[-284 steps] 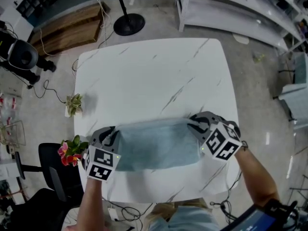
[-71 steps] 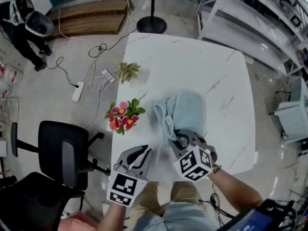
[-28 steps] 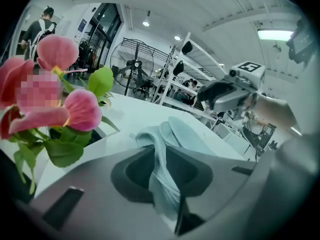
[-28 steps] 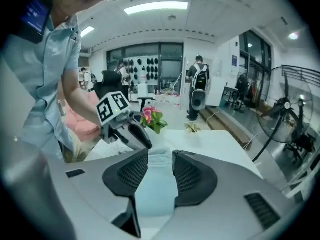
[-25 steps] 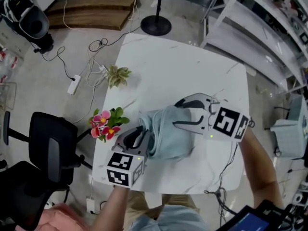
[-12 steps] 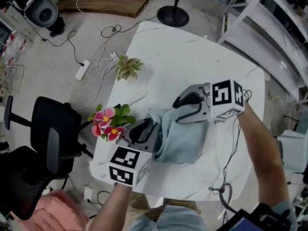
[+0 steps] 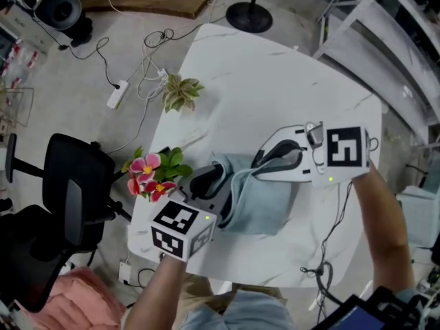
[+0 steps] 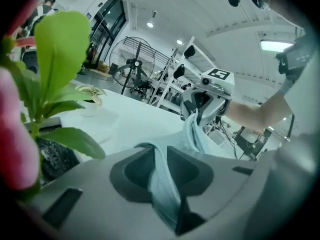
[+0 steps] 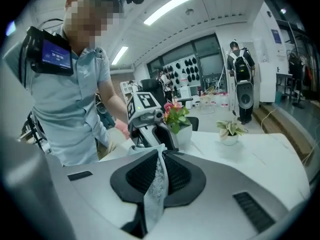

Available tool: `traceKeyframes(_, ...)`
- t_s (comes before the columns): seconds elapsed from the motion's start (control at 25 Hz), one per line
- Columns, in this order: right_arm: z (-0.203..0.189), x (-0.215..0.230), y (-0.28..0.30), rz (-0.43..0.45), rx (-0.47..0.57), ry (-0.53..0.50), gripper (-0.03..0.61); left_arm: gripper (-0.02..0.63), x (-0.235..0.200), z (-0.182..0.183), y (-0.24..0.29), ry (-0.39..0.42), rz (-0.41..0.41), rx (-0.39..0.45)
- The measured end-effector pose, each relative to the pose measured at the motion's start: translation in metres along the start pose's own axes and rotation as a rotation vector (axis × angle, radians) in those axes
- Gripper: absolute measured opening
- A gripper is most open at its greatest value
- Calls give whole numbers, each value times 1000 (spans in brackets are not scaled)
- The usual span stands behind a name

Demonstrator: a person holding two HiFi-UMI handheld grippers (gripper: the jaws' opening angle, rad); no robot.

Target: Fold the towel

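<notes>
Pink flowers point(image 7: 148, 177) stand at the left edge of the veined marble table point(image 7: 275, 74). Just beside them, the left gripper point(image 7: 210, 185) pinches a soft pale-blue towel point(image 7: 265, 201), which lies bunched on the table. The right gripper point(image 7: 267, 161) is closing on the opposite edge, with cloth between its ribbed pads. Only the right gripper view shows the terry loops.

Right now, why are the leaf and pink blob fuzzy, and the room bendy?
Left gripper view: the flower plant sits very close to the lens, so it is out of focus. Both gripper views: the wide-angle lens bends the room and darkens the corners.
</notes>
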State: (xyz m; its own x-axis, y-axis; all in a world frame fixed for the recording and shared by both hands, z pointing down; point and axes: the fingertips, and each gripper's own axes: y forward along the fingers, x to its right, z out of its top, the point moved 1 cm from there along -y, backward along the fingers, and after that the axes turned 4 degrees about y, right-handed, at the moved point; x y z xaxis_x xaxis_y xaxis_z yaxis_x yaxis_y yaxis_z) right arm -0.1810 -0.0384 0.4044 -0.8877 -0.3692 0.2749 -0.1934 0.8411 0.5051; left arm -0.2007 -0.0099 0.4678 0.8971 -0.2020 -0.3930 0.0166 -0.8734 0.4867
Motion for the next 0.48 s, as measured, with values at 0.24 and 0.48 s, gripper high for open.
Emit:
traceKeyframes(0.24, 35, 7, 2, 6, 85, 21, 37, 87, 7, -2, 10, -7, -66, -26)
traceKeyframes(0.48, 2, 48, 40, -49, -28, 34, 38, 74, -7, -12, -3, -40, 0, -48)
